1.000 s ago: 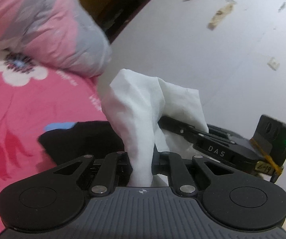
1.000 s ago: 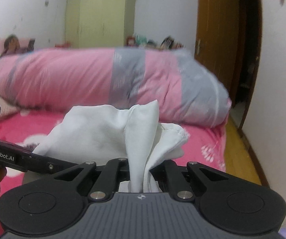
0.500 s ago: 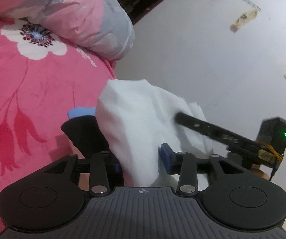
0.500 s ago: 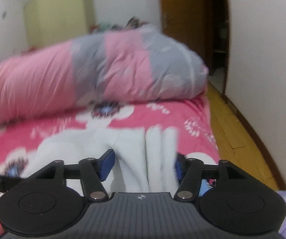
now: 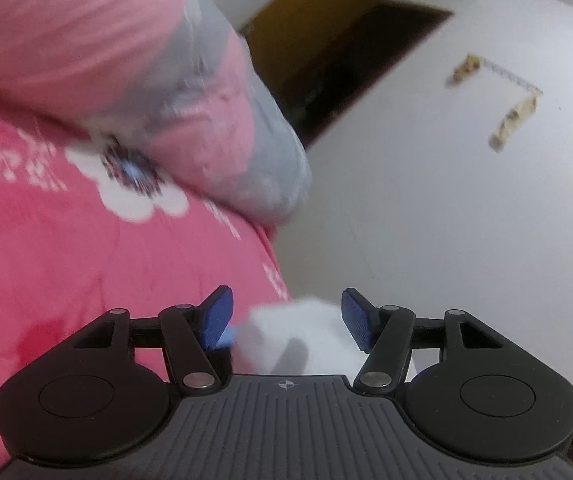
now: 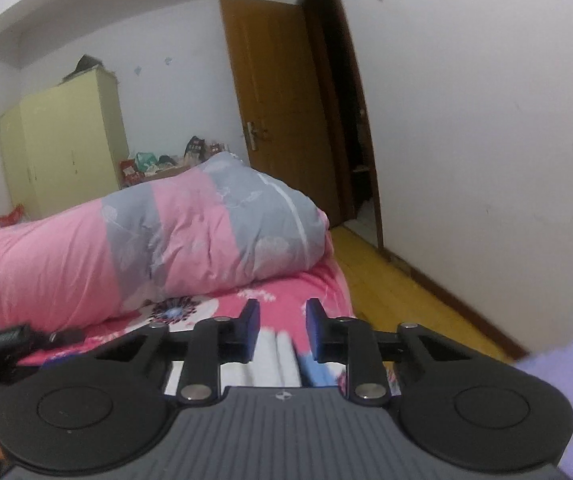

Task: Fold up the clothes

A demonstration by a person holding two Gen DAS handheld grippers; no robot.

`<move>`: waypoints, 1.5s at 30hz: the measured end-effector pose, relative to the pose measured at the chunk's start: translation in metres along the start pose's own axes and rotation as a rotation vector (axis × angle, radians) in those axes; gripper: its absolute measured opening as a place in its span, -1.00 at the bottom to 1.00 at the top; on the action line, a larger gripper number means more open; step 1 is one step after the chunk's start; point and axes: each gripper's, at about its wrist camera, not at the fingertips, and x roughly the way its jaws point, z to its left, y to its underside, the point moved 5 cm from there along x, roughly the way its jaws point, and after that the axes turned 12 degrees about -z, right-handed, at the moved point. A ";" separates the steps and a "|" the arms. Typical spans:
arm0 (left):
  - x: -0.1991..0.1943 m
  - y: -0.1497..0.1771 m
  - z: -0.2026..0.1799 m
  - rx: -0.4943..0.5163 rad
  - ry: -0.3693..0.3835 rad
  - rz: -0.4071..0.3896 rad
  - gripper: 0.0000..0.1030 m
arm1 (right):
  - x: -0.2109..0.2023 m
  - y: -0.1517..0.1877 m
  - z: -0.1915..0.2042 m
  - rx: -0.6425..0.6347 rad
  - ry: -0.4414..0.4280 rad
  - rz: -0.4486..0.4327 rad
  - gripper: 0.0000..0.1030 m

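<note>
The white garment (image 5: 306, 340) lies low on the pink floral bed sheet (image 5: 86, 264), near the bed's edge by the wall. My left gripper (image 5: 286, 316) hangs just above it, its jaws opening; the blue pads (image 5: 216, 316) stand apart and do not touch the cloth. In the right wrist view the folded white garment (image 6: 278, 356) shows beneath my right gripper (image 6: 282, 330), with a light blue piece (image 6: 312, 368) beside it. The right jaws are closing, a gap remains and nothing is pinched between them. The left gripper's body (image 6: 2, 340) shows at the left edge.
A rolled pink and grey quilt (image 6: 166, 240) lies across the bed behind. A white wall (image 6: 486, 160) and wooden floor (image 6: 398, 292) run along the right, with an open brown door (image 6: 278, 120). A yellow-green wardrobe (image 6: 66, 148) stands far back. Something purple (image 6: 566, 400) sits at lower right.
Both grippers let go of the white garment, which dropped from its raised bunch onto the bed. The right gripper opened wide, then narrowed, and swung right toward the door.
</note>
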 end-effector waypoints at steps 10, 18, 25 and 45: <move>0.040 0.045 -0.039 0.299 0.035 0.149 0.17 | -0.056 0.057 -0.014 0.082 0.023 0.061 -0.63; 0.040 0.035 -0.036 0.293 -0.014 0.123 0.17 | -0.069 0.077 -0.060 0.346 0.166 0.016 -0.63; -0.041 -0.013 -0.052 0.355 0.026 0.067 0.30 | -0.154 0.059 -0.051 0.426 0.189 -0.067 -0.60; -0.364 -0.034 -0.052 0.399 0.091 0.105 1.00 | -0.355 0.085 0.188 0.123 0.053 -0.149 0.40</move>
